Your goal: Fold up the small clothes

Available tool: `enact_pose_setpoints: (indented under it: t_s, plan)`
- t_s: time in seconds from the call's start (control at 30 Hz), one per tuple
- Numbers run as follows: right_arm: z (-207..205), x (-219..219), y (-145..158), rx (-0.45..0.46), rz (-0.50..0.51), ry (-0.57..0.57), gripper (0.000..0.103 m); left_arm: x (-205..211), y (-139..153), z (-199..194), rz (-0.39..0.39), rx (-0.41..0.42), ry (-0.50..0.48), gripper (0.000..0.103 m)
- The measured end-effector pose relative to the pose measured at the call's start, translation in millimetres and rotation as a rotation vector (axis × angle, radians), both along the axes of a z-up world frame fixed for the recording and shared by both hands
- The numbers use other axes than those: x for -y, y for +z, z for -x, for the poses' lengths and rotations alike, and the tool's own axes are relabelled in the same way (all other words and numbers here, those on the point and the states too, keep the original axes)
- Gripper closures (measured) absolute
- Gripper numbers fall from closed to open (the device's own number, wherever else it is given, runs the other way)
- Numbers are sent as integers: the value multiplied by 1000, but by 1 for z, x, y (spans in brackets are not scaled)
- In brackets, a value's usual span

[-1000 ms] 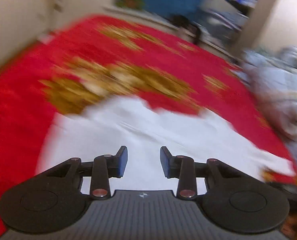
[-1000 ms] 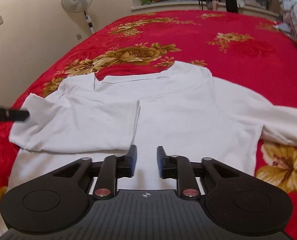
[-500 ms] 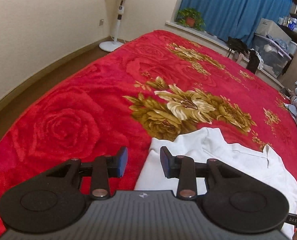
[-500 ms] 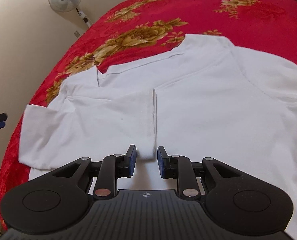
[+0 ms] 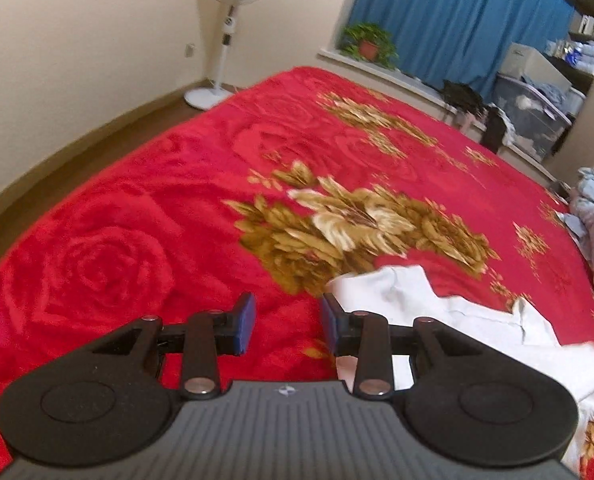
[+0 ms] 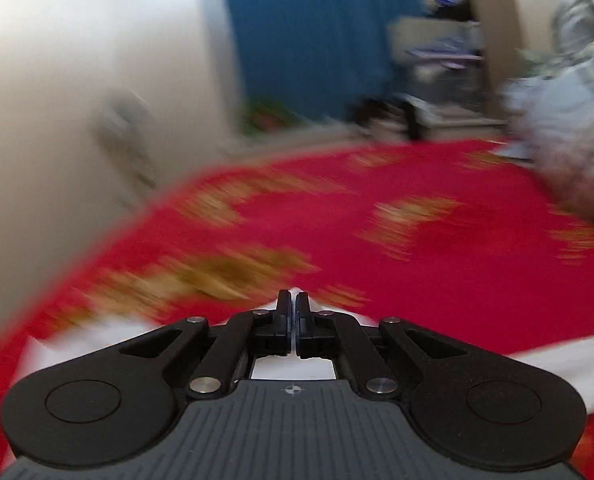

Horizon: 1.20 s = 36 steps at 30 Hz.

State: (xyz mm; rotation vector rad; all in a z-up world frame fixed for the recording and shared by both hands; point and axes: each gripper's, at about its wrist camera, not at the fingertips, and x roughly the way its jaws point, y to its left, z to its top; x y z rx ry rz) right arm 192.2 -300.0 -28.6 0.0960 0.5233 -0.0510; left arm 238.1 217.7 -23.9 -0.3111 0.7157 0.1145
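Red bedspread [image 5: 137, 208], rumpled white shirt [image 5: 469, 332]

A shirt [image 5: 457, 320] is lying on the bed [image 5: 137, 240], off to the right of the left gripper [image 5: 285, 324]. A fan [image 5: 227, 32] is standing on the floor beyond the bed's far left corner, and a potted plant [image 5: 369, 42] is sitting on the sill behind the bed.

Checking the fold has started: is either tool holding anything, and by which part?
The right tool is shut on the white shirt, pinching a fold of cloth; which part, blur hides. The left tool is open, holding nothing.
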Motion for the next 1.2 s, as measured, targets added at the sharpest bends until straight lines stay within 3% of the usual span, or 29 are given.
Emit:
enact_pose_setpoints:
  t_s: [0.07, 0.13, 0.27, 0.43, 0.47, 0.53, 0.57, 0.67, 0.77, 0.8, 0.83, 0.9, 0.93, 0.97, 1.07, 1.13, 1.2]
  plan:
    - [-16, 25, -25, -167, -15, -102, 102, 7, -7, -5, 28, -26, -40, 63]
    - [-20, 44, -34, -208, -106, -138, 102, 16, -14, -9, 51, -53, -92, 63]
    - [-16, 43, -24, -131, -94, -95, 103, 38, -33, -18, 89, -135, -200, 60]
    - [-20, 51, -25, -151, -130, -101, 102, 61, -68, -22, 57, -237, -262, 60]
    - [-22, 50, -26, -155, -133, -97, 102, 62, -73, -23, 40, -247, -262, 64]
    - [-23, 47, -27, -152, -137, -88, 102, 59, -78, -24, 48, -254, -278, 85]
    - [-23, 45, -25, -144, -144, -83, 102, 54, -74, -23, 65, -240, -268, 88]
    - [-14, 46, -8, -48, -219, -48, 102, 39, -53, -14, 110, -172, -239, 89]
    - [-2, 46, 8, 69, -251, -7, 103, 32, -54, -11, 123, -210, -226, 89]
    - [-5, 45, 6, 44, -224, -17, 103, 34, -60, -12, 110, -248, -235, 89]
    - [-13, 44, -3, -39, -188, -41, 103, 36, -68, -15, 93, -301, -242, 89]
    - [-32, 46, -36, -282, -124, -84, 102, 38, -75, -16, 52, -338, -247, 87]
    - [-37, 49, -53, -374, -88, -137, 102, 39, -70, -16, 38, -314, -247, 87]
    - [-37, 51, -61, -402, -57, -187, 102, 39, -63, -16, 41, -276, -248, 83]
    - [-30, 50, -44, -256, -9, -216, 98, 33, -41, -16, 73, -137, -243, 61]
    - [-24, 45, -27, -154, -16, -167, 98, 32, -32, -23, 81, -76, -240, 61]
    - [-24, 40, -22, -131, -56, -102, 98, 28, -33, -34, 110, -54, -231, 57]
